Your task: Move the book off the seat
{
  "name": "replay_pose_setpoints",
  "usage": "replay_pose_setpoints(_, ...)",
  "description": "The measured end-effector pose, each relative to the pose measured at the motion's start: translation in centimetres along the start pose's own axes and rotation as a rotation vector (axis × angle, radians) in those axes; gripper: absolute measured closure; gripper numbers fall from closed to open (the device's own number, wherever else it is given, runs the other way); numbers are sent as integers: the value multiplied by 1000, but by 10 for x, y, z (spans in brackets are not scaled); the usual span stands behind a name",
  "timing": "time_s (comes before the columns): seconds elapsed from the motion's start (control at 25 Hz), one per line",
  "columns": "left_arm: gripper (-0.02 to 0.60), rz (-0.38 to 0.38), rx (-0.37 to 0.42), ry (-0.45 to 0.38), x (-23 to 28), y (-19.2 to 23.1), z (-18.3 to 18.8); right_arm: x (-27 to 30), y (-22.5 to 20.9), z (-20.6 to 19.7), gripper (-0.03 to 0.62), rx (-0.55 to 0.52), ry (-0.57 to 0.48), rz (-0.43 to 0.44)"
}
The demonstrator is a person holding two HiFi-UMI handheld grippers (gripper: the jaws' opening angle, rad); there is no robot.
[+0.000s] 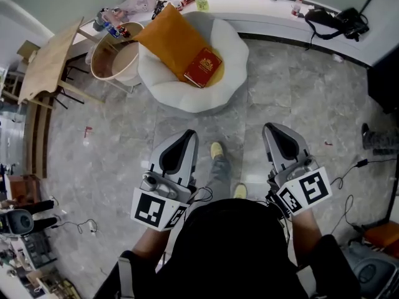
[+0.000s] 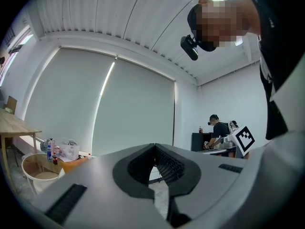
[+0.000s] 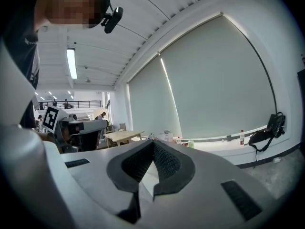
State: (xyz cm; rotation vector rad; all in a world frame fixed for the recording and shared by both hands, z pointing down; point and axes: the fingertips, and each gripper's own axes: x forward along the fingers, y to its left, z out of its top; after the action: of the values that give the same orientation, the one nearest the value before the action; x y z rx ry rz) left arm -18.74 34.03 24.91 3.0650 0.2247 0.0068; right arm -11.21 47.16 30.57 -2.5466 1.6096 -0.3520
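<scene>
A red book with gold print lies on an orange cushion in the round white seat, at the top middle of the head view. My left gripper is held low in front of me, well short of the seat, its jaws shut and empty. My right gripper sits level with it on the right, also shut with nothing held. Both gripper views point up at walls and ceiling; the left gripper and right gripper show jaws meeting at the tips.
A round tub and a wooden table stand left of the seat. A white ledge with bottles and a black bag runs along the back. Cables trail on the marble floor at the right. My feet stand between the grippers.
</scene>
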Motion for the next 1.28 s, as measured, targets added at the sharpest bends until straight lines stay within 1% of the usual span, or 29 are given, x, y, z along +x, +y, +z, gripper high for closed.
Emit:
replay_pose_setpoints(0.24,569,11,-31,-2,20,22,-4,26,-11,0,582,16,22,7)
replay_pose_setpoints(0.4,569,20,-38,60,33,37,-11,47,-22,4,582,21,33,7)
replay_pose_setpoints(0.48,569,20,-34,72,40,44,-12,57,-27,4,582,26,41,9)
replay_pose_setpoints(0.76,569,15,-38,39,70,72,-9,95,-40,2,582,31,66,18)
replay_pose_setpoints(1.0,569,0,-43,52,94,92,-9,123,-52,8,582,41,73,19)
replay_pose_setpoints(1.28,569,1,-40,65,108,109,-13,148,-55,12,582,36,79,28)
